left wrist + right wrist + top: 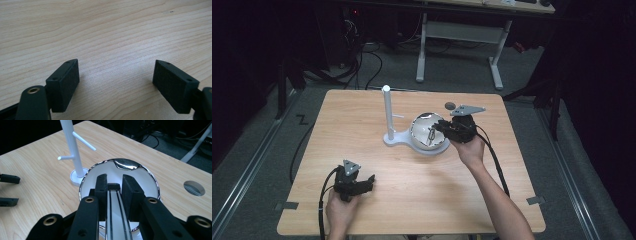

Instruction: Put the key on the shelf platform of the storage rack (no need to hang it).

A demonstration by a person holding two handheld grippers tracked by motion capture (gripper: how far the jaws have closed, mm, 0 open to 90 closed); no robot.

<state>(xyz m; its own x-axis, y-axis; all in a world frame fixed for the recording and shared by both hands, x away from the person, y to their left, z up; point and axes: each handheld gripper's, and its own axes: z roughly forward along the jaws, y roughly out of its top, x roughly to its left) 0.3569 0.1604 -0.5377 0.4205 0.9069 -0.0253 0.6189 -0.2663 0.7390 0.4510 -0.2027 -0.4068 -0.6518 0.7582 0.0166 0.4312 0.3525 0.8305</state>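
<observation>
Detail is poor on what your right gripper (113, 195) clamps: a thin silvery strip w/ dark lines and a black tip (113, 186), prob. a handle or band, its lower end cut off at the frame edge, held over the shiny bowl (150, 178) on the white stand base (394, 140) w/ its pegged post (71, 145). Surface is a light wood table (362, 130) w/ a round cable hole (194, 188), grey floor, dark room and desk legs (497, 70) behind. Your right forearm reaches in from the bottom right, while your left gripper (116, 82) sits low near the front-left edge, jaws wide apart over bare wood.
</observation>
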